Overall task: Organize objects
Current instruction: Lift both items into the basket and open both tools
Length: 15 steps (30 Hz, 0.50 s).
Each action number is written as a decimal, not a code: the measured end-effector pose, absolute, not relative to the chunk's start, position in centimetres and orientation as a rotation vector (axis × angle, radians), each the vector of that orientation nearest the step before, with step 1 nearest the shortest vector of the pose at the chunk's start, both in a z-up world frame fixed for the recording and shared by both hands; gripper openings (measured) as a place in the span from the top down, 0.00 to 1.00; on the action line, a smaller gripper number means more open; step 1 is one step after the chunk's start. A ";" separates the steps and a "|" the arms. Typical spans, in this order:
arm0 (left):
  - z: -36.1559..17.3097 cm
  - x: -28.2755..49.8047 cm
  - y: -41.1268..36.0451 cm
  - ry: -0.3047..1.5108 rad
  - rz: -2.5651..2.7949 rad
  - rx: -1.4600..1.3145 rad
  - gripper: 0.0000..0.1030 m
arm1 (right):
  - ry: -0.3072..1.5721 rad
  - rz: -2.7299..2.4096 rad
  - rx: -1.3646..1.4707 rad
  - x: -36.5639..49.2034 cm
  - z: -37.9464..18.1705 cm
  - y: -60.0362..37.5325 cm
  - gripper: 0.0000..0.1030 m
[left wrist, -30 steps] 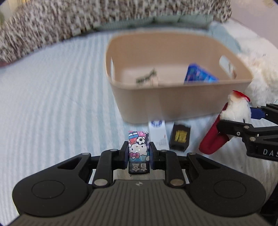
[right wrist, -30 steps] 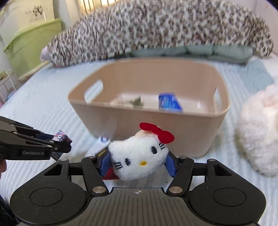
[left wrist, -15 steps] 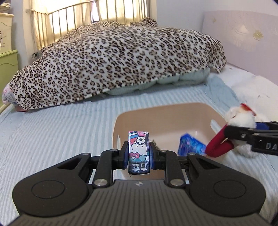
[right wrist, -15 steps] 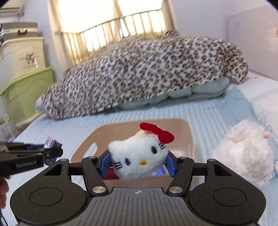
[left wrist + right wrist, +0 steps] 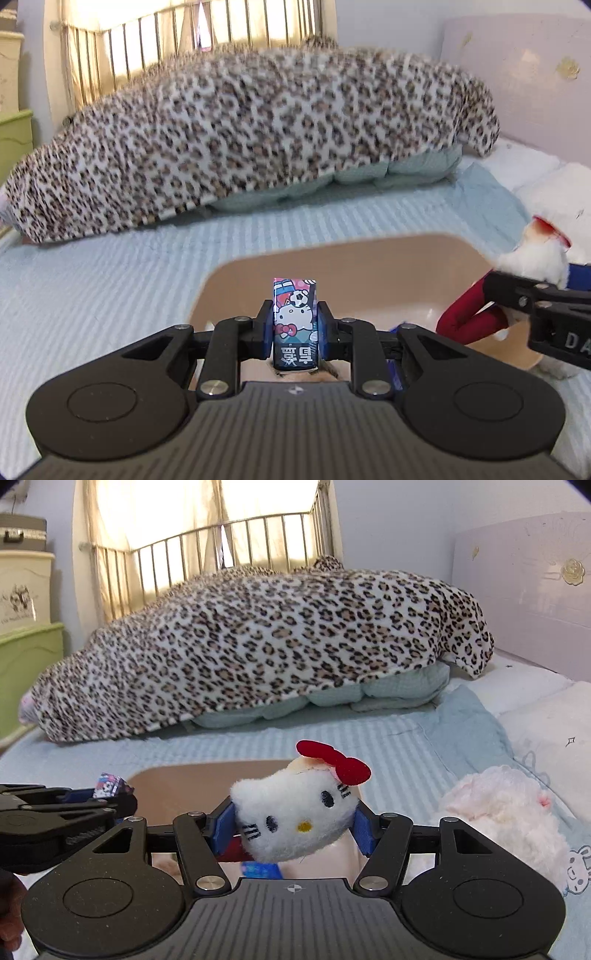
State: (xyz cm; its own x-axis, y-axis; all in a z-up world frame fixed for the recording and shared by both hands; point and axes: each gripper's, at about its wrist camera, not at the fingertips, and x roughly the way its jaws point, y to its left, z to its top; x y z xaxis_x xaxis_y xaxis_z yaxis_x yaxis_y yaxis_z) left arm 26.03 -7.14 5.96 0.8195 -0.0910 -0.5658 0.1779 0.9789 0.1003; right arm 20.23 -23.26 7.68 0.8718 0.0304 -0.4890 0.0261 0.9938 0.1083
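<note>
Clamping a small Hello Kitty box (image 5: 295, 325) upright between its fingers, the left gripper (image 5: 295, 328) hangs over the near rim of the beige plastic bin (image 5: 351, 266), the box's printed face toward the camera. The right gripper (image 5: 293, 827) is closed on the head of a white Hello Kitty plush (image 5: 295, 821) with a red bow, its blue pads pressing either cheek and the toy's red body hanging beneath; in the left wrist view the plush (image 5: 532, 266) sits at the bin's right side, over its rim. Under the plush, inside the bin (image 5: 207, 779), a blue packet (image 5: 260, 869) shows partly. The left gripper (image 5: 110, 797) with its box (image 5: 109, 784) appears at the left edge of the right wrist view, over the bin's left side. To the right of the bin a fluffy pink-white plush (image 5: 506, 812) lies on the pale blue striped bedspread (image 5: 369, 738). Farther back a leopard-print blanket (image 5: 266, 642) is heaped across the bed over a pale green quilt (image 5: 388, 694), with a metal railing (image 5: 221, 554) and bright curtains behind it and a lilac headboard (image 5: 524, 590) to the right.
</note>
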 end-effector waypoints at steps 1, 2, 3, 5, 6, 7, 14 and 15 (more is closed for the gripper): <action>5.2 26.6 -7.5 0.616 -0.140 0.158 0.76 | 0.524 -0.003 0.106 20.5 7.3 -23.3 0.42; 4.3 27.0 -7.6 0.636 -0.137 0.165 0.76 | 0.535 -0.005 0.096 20.5 6.9 -23.1 0.42; 3.6 27.5 -7.8 0.653 -0.131 0.174 0.76 | 0.550 -0.008 0.083 20.8 6.5 -23.0 0.42; 2.3 28.2 -8.0 0.690 -0.120 0.182 0.76 | 0.581 -0.017 0.060 21.5 5.5 -23.0 0.42; 1.8 28.4 -7.9 0.707 -0.119 0.178 0.76 | 0.596 -0.022 0.057 21.7 5.1 -23.1 0.42; 1.6 28.6 -7.9 0.721 -0.121 0.172 0.76 | 0.605 -0.026 0.058 21.9 4.7 -23.2 0.42; 2.9 27.4 -7.5 0.693 -0.145 0.167 0.51 | 0.607 -0.018 0.028 21.7 4.2 -22.5 0.30; 3.3 27.1 -7.4 0.679 -0.144 0.165 0.33 | 0.598 -0.012 0.033 21.4 4.5 -22.5 0.29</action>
State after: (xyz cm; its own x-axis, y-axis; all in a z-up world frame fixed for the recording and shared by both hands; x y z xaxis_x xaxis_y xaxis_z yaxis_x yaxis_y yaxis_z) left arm 27.06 -7.42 3.32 0.7695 -0.0781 -0.6338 0.1853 0.9771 0.1045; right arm 21.40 -22.52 4.51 0.8265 -0.0021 -0.5629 0.0212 0.9994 0.0274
